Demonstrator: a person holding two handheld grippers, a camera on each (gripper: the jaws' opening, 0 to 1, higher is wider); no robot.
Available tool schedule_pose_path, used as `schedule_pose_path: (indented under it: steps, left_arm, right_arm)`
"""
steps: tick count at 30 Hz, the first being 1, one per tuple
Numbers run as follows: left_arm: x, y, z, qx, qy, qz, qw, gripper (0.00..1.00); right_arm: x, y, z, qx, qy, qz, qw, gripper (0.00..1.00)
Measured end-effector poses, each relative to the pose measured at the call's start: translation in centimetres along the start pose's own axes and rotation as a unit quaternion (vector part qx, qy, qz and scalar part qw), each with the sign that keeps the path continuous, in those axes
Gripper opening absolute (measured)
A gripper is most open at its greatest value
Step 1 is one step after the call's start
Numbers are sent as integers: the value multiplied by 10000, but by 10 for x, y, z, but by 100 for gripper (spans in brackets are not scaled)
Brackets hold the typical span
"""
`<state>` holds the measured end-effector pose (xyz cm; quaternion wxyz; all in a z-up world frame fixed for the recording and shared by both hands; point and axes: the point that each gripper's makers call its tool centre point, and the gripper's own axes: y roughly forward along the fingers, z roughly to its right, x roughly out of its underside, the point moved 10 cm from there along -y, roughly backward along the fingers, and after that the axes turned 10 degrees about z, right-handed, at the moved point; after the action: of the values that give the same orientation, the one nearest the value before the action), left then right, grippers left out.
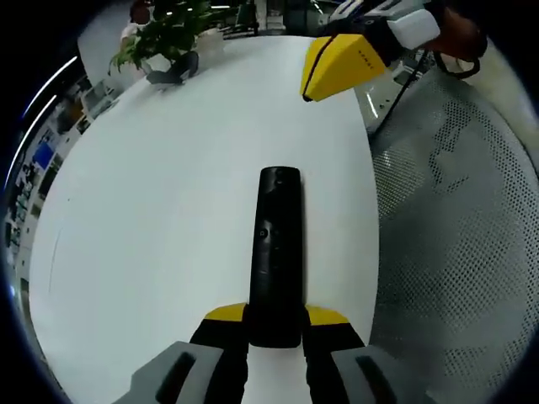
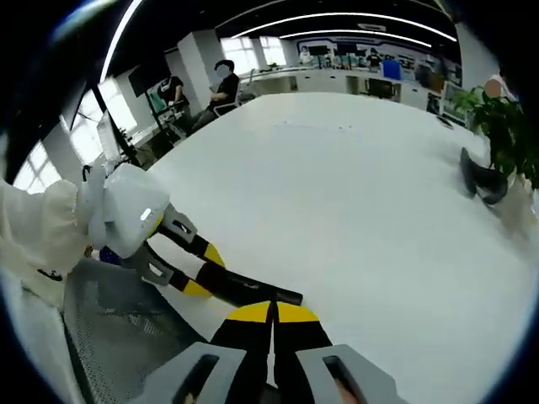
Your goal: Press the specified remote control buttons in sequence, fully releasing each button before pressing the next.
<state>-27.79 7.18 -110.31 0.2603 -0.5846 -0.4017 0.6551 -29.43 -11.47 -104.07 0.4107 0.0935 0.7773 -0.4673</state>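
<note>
White tabletop (image 1: 168,219) spreads beneath both tools in an open office. At its near edge, the left gripper (image 1: 274,324) pinches the black remote control (image 1: 276,252), which points away across the table. Beside it, the right gripper (image 2: 271,324) has its yellow-tipped jaws pressed together, holding nothing. Farther off, a potted plant (image 1: 164,38) stands, and a mesh chair (image 1: 459,219) sits alongside the table.

left tool (image 1: 275,324) black, yellow tips, grey housing, white sleeve (image 2: 34,223)
</note>
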Motion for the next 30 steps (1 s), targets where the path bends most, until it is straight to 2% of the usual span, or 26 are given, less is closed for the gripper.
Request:
schedule_pose_path:
  steps: [13, 19, 30]
  left_arm:
    - [2, -1, 20, -1, 18, 31, 10000, 24]
    - [2, -1, 22, -18, 10, 32, 10000, 24]
    - [1, -1, 21, 3, -9, 18, 10000, 24]
  right_arm:
    - [24, 25, 6, -36, 124, -776, 9969, 0]
    - [28, 35, 9, 1, 107, -981, 9951, 0]
    - [30, 45, 11, -26, 129, -1160, 9932, 0]
